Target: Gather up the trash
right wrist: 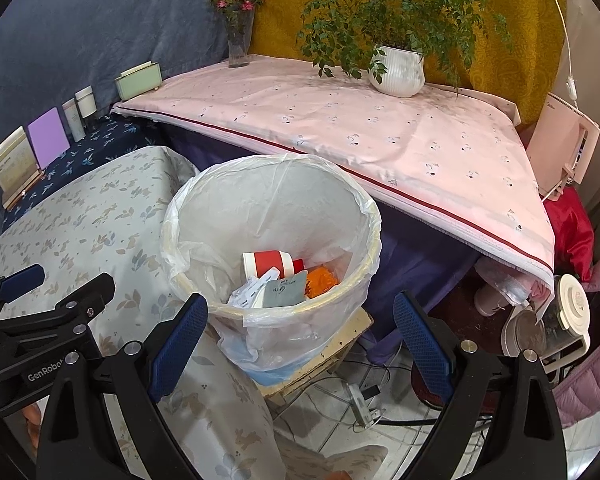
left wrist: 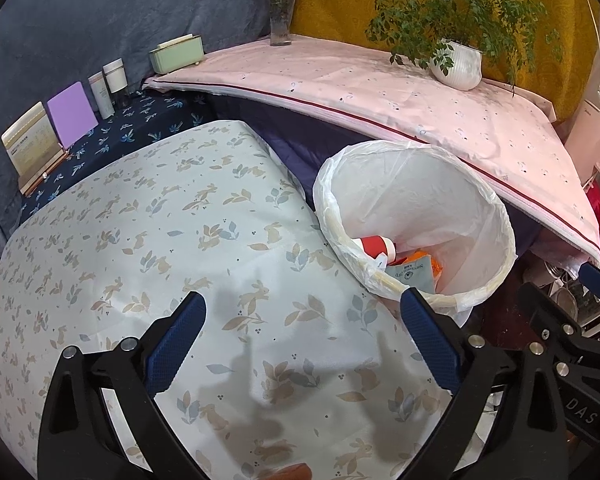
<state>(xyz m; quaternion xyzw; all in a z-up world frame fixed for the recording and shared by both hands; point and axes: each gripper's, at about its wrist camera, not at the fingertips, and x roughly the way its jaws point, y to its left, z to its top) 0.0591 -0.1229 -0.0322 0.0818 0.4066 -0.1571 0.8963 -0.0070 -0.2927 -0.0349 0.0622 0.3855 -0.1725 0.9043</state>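
A bin lined with a white plastic bag (left wrist: 460, 188) (right wrist: 268, 200) stands beside a table covered in a pale rabbit-print cloth (left wrist: 148, 248) (right wrist: 84, 224). Inside lie a red and white paper cup (left wrist: 374, 246) (right wrist: 266, 265), an orange wrapper (right wrist: 320, 278), a grey-green packet (left wrist: 414, 274) (right wrist: 286, 292) and white paper scraps (right wrist: 246, 294). My left gripper (left wrist: 303, 312) hovers open over the cloth, just left of the bin, holding nothing. My right gripper (right wrist: 300, 312) is open above the bin's near rim, nothing between its fingers. The left gripper (right wrist: 56, 284) also shows at the right wrist view's left edge.
A pink-clothed table (left wrist: 380, 92) (right wrist: 340, 128) behind the bin carries a white potted plant (left wrist: 458, 64) (right wrist: 398, 70), a flower vase (left wrist: 281, 16) (right wrist: 238, 46) and a green box (left wrist: 176, 54). Cards and bottles (left wrist: 72, 114) line the far left. Cables and jars (right wrist: 540, 320) clutter the floor.
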